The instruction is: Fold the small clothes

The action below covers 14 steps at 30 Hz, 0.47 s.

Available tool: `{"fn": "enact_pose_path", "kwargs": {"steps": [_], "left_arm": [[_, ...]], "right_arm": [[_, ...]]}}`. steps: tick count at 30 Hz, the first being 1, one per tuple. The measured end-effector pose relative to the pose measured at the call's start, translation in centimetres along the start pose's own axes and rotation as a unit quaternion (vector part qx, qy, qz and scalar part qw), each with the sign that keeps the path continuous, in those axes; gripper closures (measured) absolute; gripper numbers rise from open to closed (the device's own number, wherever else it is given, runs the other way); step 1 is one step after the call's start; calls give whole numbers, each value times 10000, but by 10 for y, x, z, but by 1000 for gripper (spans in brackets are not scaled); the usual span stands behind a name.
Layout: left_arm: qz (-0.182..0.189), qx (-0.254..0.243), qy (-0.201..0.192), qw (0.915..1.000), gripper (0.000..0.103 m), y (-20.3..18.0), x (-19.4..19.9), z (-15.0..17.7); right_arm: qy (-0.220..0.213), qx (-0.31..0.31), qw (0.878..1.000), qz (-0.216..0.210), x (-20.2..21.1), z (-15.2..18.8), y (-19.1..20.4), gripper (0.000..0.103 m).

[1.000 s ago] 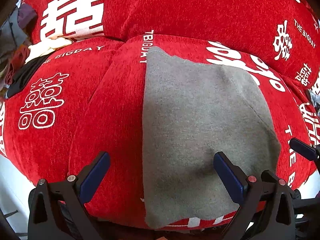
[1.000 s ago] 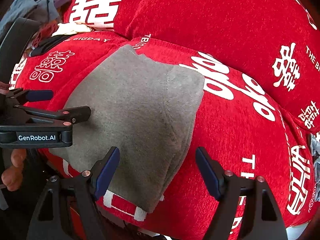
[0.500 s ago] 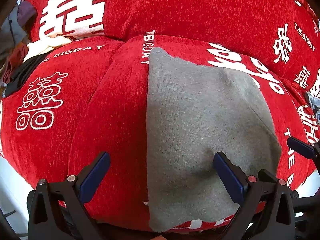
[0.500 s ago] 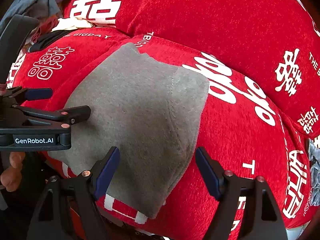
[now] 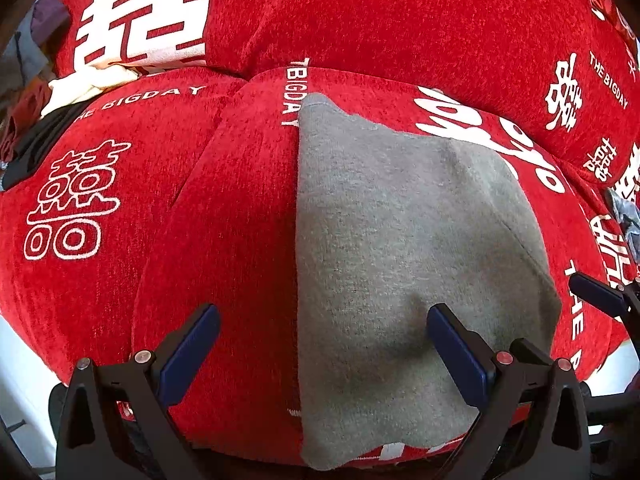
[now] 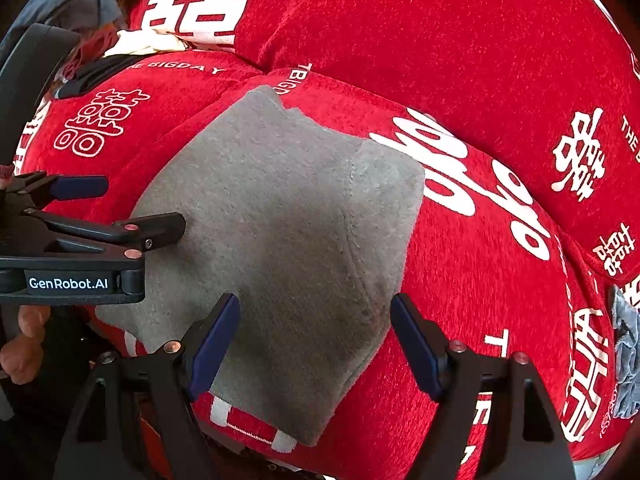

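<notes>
A folded grey garment (image 5: pixel 400 248) lies flat on the red sofa seat cushion (image 5: pixel 224 240), and it also shows in the right wrist view (image 6: pixel 288 248). My left gripper (image 5: pixel 322 344) is open and empty, astride the garment's left edge near the seat's front, its right pad (image 5: pixel 456 352) pressing the cloth. My right gripper (image 6: pixel 316 344) is open and empty, astride the garment's right front corner. The left gripper also shows from the side in the right wrist view (image 6: pixel 136 208), at the cloth's left edge.
The red sofa backrest (image 5: pixel 400 20) with white lettering rises behind the seat. A pile of other clothes (image 5: pixel 36 112) sits at the far left. A grey-blue cloth (image 6: pixel 624 360) lies at the sofa's right end. A hand (image 6: pixel 20 344) holds the left gripper.
Both grippers have drifted slightly; the garment sits a little further right in the left wrist view and the right gripper has shifted slightly left. The cloth itself has not changed shape.
</notes>
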<state>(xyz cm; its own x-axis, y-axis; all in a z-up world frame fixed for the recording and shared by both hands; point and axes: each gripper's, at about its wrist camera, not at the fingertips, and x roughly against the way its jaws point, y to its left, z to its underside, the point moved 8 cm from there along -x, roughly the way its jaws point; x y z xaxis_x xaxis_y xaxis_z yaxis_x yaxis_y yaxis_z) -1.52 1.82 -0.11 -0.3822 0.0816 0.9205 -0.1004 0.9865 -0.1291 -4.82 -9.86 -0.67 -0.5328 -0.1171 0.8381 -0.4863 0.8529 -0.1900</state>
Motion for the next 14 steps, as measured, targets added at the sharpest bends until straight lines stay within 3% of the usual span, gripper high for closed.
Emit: {"fn": "enact_pose_path", "kwargs": {"steps": [14], "left_arm": [[-24,63,3,10000,0,5,1,3]], "right_arm": [[35,50,10000,-16,-4,3,6,22]]}}
